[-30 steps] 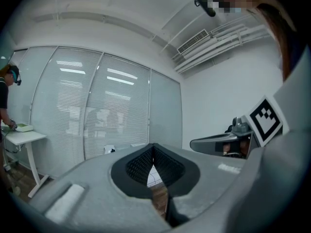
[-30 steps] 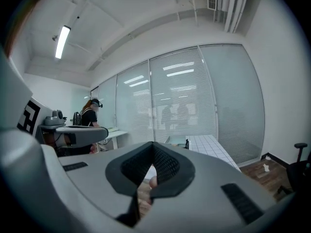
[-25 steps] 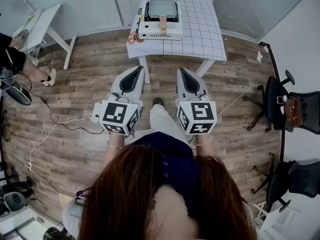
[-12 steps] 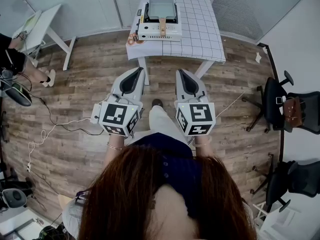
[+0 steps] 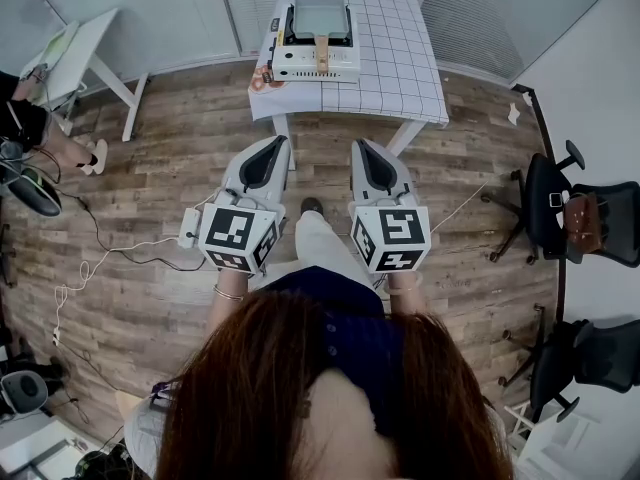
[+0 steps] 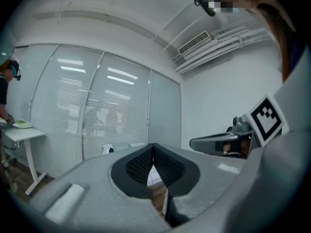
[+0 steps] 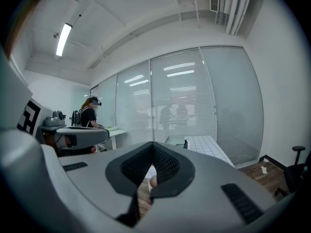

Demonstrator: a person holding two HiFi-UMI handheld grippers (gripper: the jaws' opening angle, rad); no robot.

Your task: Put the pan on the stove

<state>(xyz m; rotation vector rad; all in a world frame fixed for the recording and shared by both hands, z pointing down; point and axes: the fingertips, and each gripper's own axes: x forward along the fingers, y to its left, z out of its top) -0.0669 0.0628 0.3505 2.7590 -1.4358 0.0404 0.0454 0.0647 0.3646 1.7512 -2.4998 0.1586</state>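
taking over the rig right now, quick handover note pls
Left gripper: shut, empty, held out over the wooden floor, short of the table.
Right gripper: shut, empty, beside the left one.
Pan: sits on the stove, at the near end of the gridded table. Its handle points toward you.
Done: the pan looks already placed on the stove.
Left: nothing obvious. Whether the pan sits square on the burner is too small to tell from here.
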